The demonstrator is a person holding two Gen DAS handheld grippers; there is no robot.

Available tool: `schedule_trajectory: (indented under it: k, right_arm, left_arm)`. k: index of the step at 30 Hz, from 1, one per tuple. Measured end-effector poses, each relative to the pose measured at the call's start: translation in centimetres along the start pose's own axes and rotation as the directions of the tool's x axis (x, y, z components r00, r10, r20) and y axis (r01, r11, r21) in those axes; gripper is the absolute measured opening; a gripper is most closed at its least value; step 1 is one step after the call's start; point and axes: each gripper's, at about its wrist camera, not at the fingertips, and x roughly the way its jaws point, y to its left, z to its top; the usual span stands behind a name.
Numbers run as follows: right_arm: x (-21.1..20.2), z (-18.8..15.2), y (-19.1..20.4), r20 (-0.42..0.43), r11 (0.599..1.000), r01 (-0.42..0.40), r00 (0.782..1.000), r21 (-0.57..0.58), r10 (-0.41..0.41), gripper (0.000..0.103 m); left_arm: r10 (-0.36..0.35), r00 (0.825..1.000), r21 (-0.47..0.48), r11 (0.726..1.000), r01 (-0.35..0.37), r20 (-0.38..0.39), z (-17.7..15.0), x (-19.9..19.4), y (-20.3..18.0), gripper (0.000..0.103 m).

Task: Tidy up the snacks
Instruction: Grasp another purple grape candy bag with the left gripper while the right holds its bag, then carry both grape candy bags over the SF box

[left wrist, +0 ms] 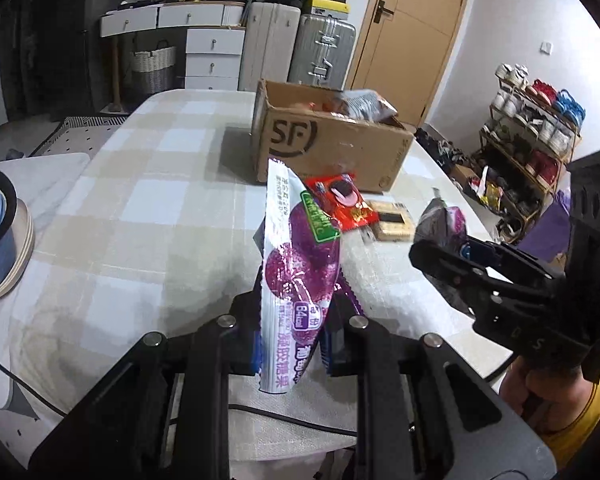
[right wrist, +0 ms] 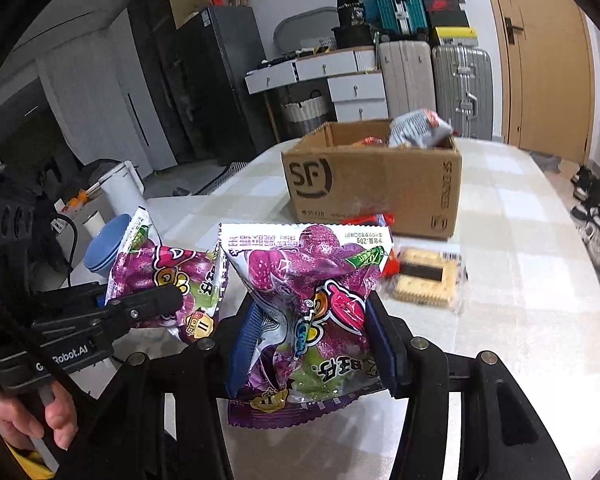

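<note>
My left gripper (left wrist: 290, 312) is shut on a purple grape candy bag (left wrist: 296, 264), held upright above the table; it also shows in the right wrist view (right wrist: 160, 280). My right gripper (right wrist: 308, 332) is shut on a second purple grape candy bag (right wrist: 312, 300), also seen in the left wrist view (left wrist: 444, 228). An open SF cardboard box (left wrist: 324, 140) (right wrist: 372, 184) stands ahead with snack packs inside. A red snack pack (left wrist: 342, 200) (right wrist: 370, 220) and a biscuit pack (left wrist: 392, 220) (right wrist: 426, 278) lie on the table in front of the box.
The table has a checked cloth (left wrist: 140, 200). A blue stack of bowls (left wrist: 0, 240) sits at the left edge, with a white kettle (right wrist: 122, 190) nearby. Suitcases (left wrist: 320, 52), drawers and a shoe rack (left wrist: 528, 152) stand around the room.
</note>
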Motion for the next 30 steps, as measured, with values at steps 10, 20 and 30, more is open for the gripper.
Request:
schedule_trajectory:
  k: [10,20,30]
  right_arm:
    - [-1.9,5.0,-0.6,0.116,0.999,-0.029,0.993,-0.019,0.031,0.051]
    - [0.1,13.5,-3.1,0.136,1.0,-0.004,0.991,-0.027,0.008,0.051]
    - [6.7,18.9,-6.2,0.049,0.993,0.095,0.995,-0.076,-0.092,0.051]
  left_arm:
    - [-0.04,0.999,-0.04,0.998,0.04,0.012,5.7,0.3,1.4,0.018]
    - [-0.082,0.996,0.014,0.997,0.082,0.024,16.5,3.4,0.1,0.018]
    - [-0.072,0.996,0.018,0.997,0.073,-0.047,24.9,11.4,0.0,0.018]
